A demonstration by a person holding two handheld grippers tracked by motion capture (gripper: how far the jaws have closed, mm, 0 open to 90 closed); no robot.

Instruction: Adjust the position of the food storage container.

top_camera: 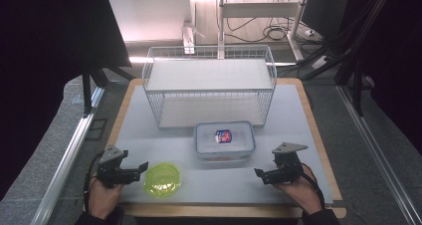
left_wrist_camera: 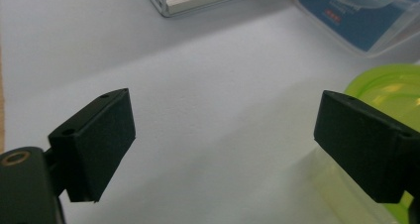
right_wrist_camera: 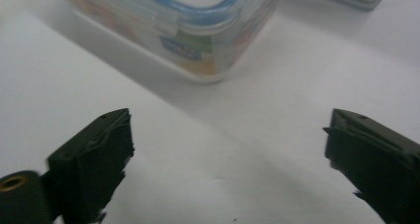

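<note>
High view: left gripper (top_camera: 130, 171) at 7 o'clock on the table (top_camera: 298, 115), right gripper (top_camera: 266, 175) at 5 o'clock, each in a hand. A green bowl (top_camera: 162, 179) lies just beside the left gripper, at its 3 o'clock. A clear box (top_camera: 224, 142) with a blue-rimmed lid sits mid-table, at 11 o'clock from the right gripper and apart from it. A wire basket (top_camera: 209, 85) stands behind the box, at 12 o'clock.

Left gripper view: jaws wide apart, bare table between them, nothing held. The bowl (left_wrist_camera: 391, 92) shows behind and under the right-hand jaw; touching or not cannot be told. This view gives a blue label on the box (left_wrist_camera: 356, 21) at 1 o'clock, and a basket corner (left_wrist_camera: 168, 1) at 12 o'clock.

Right gripper view: jaws wide apart, empty. The box (right_wrist_camera: 198, 30) lies ahead at 12 o'clock, well clear of the jaw tips. Here its lid clip, side label and coloured contents show through the wall, blurred; the high view gives instead the red-and-blue sticker on its lid.
</note>
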